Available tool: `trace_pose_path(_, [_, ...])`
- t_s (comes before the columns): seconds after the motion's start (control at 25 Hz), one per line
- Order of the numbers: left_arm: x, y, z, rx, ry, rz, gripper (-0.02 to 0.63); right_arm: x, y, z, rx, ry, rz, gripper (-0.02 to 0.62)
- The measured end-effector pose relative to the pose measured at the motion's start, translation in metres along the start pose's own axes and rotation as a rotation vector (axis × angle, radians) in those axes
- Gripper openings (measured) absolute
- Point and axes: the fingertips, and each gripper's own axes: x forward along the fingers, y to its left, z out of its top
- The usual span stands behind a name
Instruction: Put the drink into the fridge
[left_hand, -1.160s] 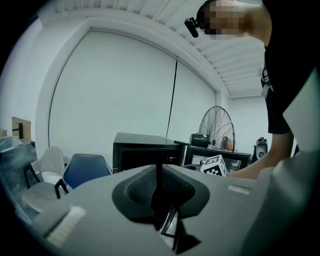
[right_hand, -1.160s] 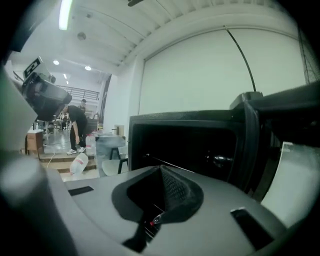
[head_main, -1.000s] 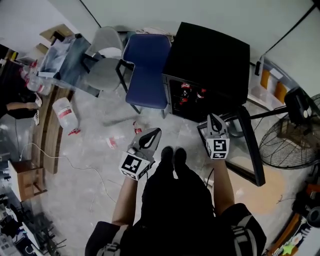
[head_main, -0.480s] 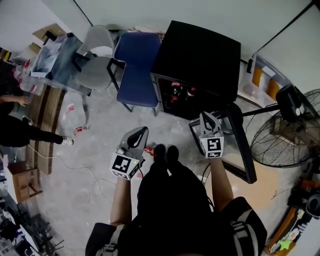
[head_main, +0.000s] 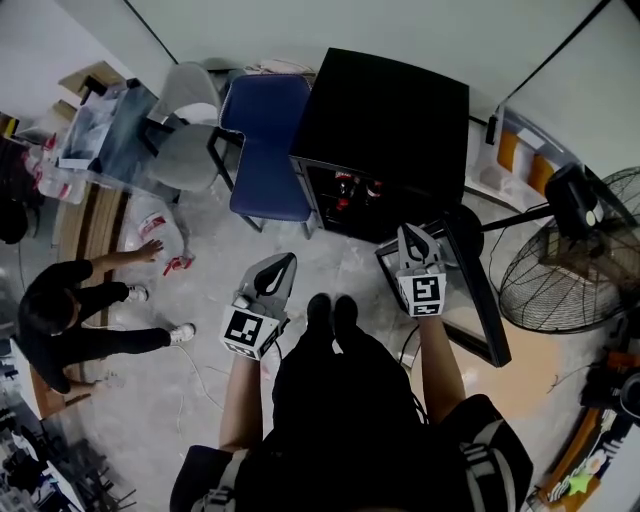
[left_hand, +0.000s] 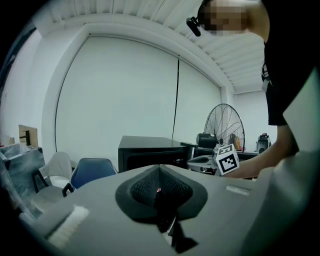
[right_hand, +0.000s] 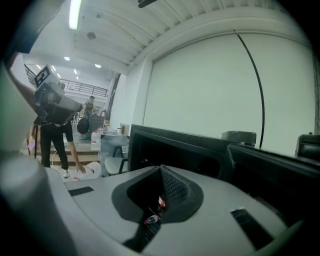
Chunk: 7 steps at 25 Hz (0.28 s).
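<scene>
Ahead of both grippers stands the black fridge (head_main: 385, 120), its door (head_main: 480, 290) swung open just right of the right gripper (head_main: 410, 235). The left gripper (head_main: 284, 264) hangs alongside, farther from the fridge mouth. Both have their jaws pressed together with nothing in them. Red-labelled drinks (head_main: 345, 188) already sit inside, just beyond the right gripper. Loading looks done. Next, I'd guess, the right gripper needs to push the door closed.

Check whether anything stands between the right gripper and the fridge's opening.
Nothing visible does. The door is swung wide open beside the right gripper, and the fridge faces it with its opening unobstructed.
</scene>
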Motion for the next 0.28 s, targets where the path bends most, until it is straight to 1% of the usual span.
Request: trace_pose_path(0.28, [0.0004, -0.0037, 0.0028, 0.012, -0.001, 0.002, 0.001, -0.0052, -0.0016, 0.0014, -0.002, 0.000, 0.007, 0.000])
